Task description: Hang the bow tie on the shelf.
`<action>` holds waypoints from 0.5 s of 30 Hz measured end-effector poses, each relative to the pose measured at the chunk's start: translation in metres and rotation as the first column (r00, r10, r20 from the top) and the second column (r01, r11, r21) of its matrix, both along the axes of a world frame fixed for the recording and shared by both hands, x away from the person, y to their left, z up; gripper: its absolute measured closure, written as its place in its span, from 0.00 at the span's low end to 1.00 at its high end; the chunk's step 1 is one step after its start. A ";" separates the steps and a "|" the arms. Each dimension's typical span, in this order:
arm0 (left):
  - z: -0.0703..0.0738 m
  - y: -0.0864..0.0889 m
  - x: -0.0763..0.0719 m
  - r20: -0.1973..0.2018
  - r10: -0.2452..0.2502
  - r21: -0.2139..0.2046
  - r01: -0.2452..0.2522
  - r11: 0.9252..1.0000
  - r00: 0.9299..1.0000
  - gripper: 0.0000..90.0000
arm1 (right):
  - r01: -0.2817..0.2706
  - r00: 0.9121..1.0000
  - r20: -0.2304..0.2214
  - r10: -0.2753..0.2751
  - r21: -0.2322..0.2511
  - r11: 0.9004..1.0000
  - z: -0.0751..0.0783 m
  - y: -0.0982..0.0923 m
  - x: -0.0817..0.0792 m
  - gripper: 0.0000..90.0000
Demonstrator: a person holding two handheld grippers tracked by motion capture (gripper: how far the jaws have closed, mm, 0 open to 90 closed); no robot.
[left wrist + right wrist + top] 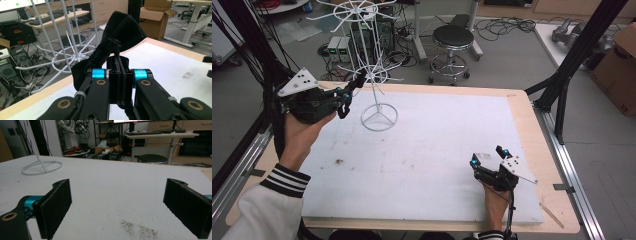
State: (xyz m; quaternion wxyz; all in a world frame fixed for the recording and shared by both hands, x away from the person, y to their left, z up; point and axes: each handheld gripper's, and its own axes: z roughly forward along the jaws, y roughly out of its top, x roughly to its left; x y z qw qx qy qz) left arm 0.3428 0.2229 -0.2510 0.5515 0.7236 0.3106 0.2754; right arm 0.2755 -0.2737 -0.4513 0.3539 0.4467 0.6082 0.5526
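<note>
One soft black fabric pouch

Rack stands on table's far-left part.

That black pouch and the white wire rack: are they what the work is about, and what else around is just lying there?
In use:
- black pouch, pinched in the left tool
- white wire rack, close beside it

Just there:
- right tool, open, resting on the white mat
- stool
- cardboard box

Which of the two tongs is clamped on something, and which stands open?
The left tongs, raised beside the white wire rack, pinch a black cloth pouch. The right tongs stand open, low over the table.
</note>
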 end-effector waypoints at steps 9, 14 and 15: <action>-0.004 -0.010 0.014 -0.006 0.008 0.005 -0.008 1.000 1.000 0.97 | 0.001 1.000 0.004 -0.001 0.000 1.000 0.000 0.000 0.000 0.08; -0.008 -0.014 0.019 -0.012 0.012 0.023 -0.012 1.000 1.000 0.97 | 0.001 1.000 0.002 -0.001 0.002 1.000 0.000 0.000 0.000 0.08; -0.009 -0.017 0.021 -0.013 0.012 0.023 -0.011 1.000 1.000 0.97 | 0.000 1.000 0.005 0.000 0.001 1.000 0.000 0.000 0.001 0.08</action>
